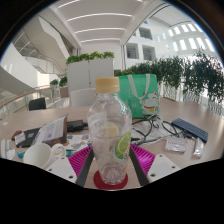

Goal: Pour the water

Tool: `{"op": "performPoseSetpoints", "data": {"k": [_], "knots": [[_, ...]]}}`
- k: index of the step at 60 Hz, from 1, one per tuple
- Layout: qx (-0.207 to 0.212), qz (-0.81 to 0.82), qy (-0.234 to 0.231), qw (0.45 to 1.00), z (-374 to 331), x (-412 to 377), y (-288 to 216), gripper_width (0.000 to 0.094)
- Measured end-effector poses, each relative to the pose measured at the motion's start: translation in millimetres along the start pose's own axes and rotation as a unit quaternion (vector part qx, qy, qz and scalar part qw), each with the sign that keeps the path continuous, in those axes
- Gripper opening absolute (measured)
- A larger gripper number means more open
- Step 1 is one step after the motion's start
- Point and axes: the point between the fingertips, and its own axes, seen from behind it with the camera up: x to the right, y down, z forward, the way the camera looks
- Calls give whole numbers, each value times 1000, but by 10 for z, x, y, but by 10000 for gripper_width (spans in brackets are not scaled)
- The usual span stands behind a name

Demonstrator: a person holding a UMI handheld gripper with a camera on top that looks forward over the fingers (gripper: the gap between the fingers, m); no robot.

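Observation:
A clear plastic bottle point(109, 130) with a pale yellow cap and a green lime label stands upright on a red round coaster point(111, 180) on the table. It fills the space between my fingers. My gripper point(110, 165) is closed in on it, and both pink pads point(80, 158) meet the bottle's sides. The bottle's base rests on the coaster. A white cup point(40, 155) stands to the left of the left finger.
A green bag point(138, 95) stands behind the bottle. A dark flat device point(190, 129) lies at the right, with cables and small items point(176, 146) near it. Papers and boxes point(50, 131) lie at the left. Planters with green plants point(90, 70) line the back.

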Motion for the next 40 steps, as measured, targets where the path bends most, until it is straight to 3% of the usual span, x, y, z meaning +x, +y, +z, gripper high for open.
{"op": "performPoseSetpoints", "data": {"k": [4,23,40], "knots": [[-8,6,-9,1000,-296,-92,-2,854],[-50,-9,21,999,-2130,-445,-24,841],[-33,-2,52,998,-3215,-1069,-304,839]]}}
